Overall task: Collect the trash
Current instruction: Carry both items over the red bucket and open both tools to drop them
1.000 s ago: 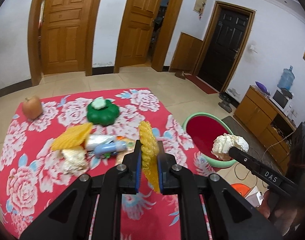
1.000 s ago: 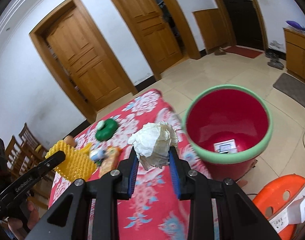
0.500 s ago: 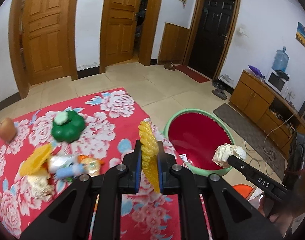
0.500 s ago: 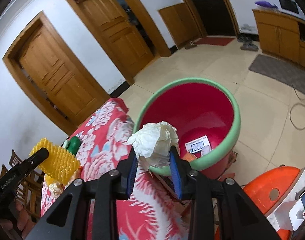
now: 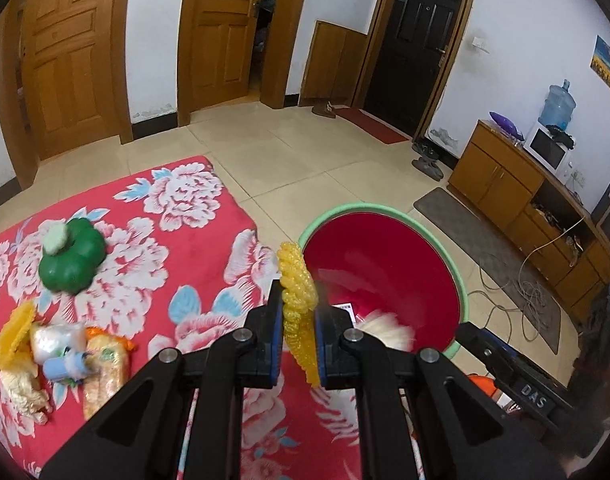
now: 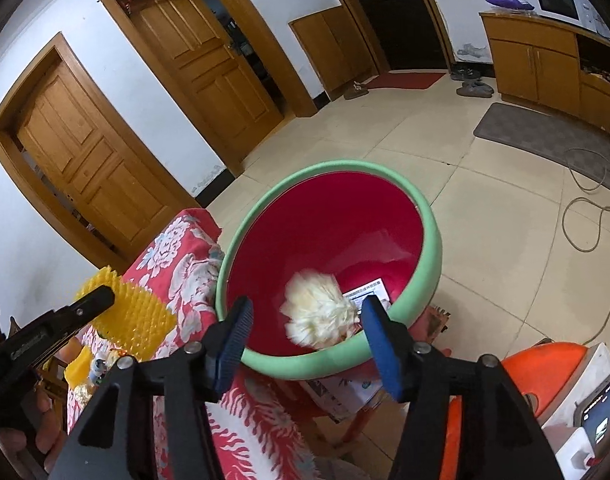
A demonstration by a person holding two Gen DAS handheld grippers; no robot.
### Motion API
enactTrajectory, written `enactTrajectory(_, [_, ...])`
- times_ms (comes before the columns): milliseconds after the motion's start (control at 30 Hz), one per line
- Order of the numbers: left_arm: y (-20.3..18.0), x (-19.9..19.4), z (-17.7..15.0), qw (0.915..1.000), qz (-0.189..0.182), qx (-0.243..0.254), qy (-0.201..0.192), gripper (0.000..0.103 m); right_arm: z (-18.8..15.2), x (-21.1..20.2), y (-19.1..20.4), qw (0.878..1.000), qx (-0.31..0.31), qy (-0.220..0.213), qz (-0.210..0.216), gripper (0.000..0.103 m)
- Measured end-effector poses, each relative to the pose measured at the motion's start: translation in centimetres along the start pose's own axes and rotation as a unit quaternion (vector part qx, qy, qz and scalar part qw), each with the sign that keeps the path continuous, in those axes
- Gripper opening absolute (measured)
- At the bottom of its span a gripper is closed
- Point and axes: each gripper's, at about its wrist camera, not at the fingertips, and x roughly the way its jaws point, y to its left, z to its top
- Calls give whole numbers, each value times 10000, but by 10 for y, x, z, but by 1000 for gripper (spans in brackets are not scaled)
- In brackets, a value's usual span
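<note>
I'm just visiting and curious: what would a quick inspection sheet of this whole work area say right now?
Surface: red floral cloth over a table, beside a red bin with green rim.
Job's things: white crumpled paper wad, blurred, inside the bin's opening; yellow spiky plastic piece clamped.
Clutter: green pumpkin-shaped toy, snack wrappers and small bottle on the cloth.
Grippers: left hand-held gripper shut on the yellow piece; right hand-held gripper open, nothing between its pads.
Cables: loose cords on the tiled floor.
Surroundings: wooden doors, dark door, wooden cabinet, water jug, orange stool.
</note>
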Motion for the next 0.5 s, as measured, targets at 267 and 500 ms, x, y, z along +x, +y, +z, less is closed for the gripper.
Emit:
enactTrajectory(267, [-19, 20, 8, 9999, -26, 125, -47, 12, 0, -11, -15, 9996, 242, -98, -100, 69])
enactTrajectory(500, [-33, 40, 15, 9996, -189, 216, 47, 13, -3, -20, -19, 9995, 289, -137, -35, 70])
